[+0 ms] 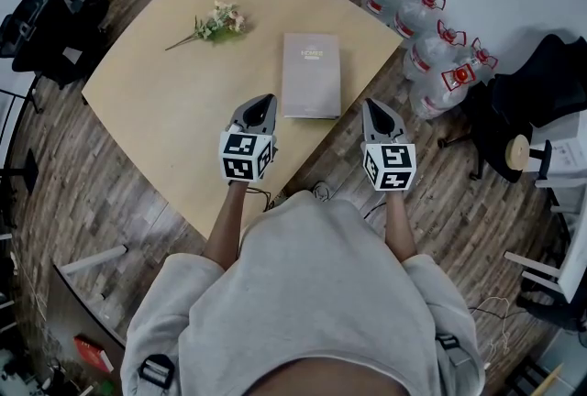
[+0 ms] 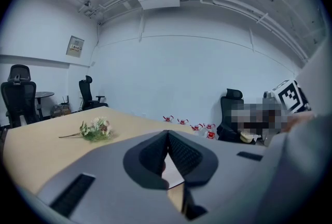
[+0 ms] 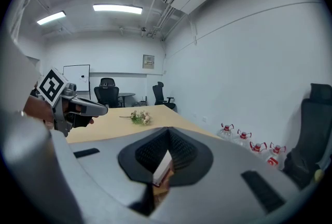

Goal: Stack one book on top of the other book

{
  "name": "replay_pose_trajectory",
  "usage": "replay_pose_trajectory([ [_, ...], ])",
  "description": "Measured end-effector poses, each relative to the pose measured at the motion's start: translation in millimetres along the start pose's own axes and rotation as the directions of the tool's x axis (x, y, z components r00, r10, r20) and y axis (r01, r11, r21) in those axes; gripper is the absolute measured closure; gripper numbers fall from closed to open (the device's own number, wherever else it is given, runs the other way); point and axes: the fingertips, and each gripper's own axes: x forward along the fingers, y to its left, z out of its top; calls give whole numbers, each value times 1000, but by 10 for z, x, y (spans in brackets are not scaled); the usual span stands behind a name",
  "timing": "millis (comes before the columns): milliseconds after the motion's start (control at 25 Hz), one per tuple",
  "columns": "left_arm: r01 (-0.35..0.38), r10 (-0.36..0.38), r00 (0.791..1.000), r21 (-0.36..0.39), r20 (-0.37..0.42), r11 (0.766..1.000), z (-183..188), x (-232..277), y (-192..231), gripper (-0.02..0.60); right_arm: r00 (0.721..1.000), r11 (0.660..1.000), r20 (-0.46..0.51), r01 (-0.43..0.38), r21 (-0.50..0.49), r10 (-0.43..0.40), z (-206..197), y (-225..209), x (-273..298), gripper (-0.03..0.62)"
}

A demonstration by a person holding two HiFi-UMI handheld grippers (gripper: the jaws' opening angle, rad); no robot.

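A pale grey-beige book (image 1: pixel 311 75) lies flat on the light wooden table (image 1: pixel 165 119), near its front edge. Only one cover shows, and I cannot tell whether a second book lies under it. My left gripper (image 1: pixel 265 101) hovers just left of the book's near corner, jaws shut and empty. My right gripper (image 1: pixel 372 104) hangs just past the book's right side, off the table edge, also shut and empty. In the left gripper view the jaws (image 2: pixel 168 135) meet, with a sliver of the book (image 2: pixel 171 172) behind them. In the right gripper view the shut jaws (image 3: pixel 168 132) frame the book's edge (image 3: pixel 162 167).
A small bunch of flowers (image 1: pixel 218 22) lies on the far left of the table. Several water bottles (image 1: pixel 426 37) stand on the floor at the right. Office chairs (image 1: pixel 37 32) stand at the left, and a dark chair (image 1: pixel 541 82) at the right.
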Motion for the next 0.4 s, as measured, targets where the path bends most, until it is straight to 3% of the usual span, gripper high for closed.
replay_pose_trajectory([
  [400, 3, -3, 1000, -5, -4, 1000, -32, -3, -31, 572, 1000, 1000, -1, 3, -9, -3, -15, -11, -22, 591],
])
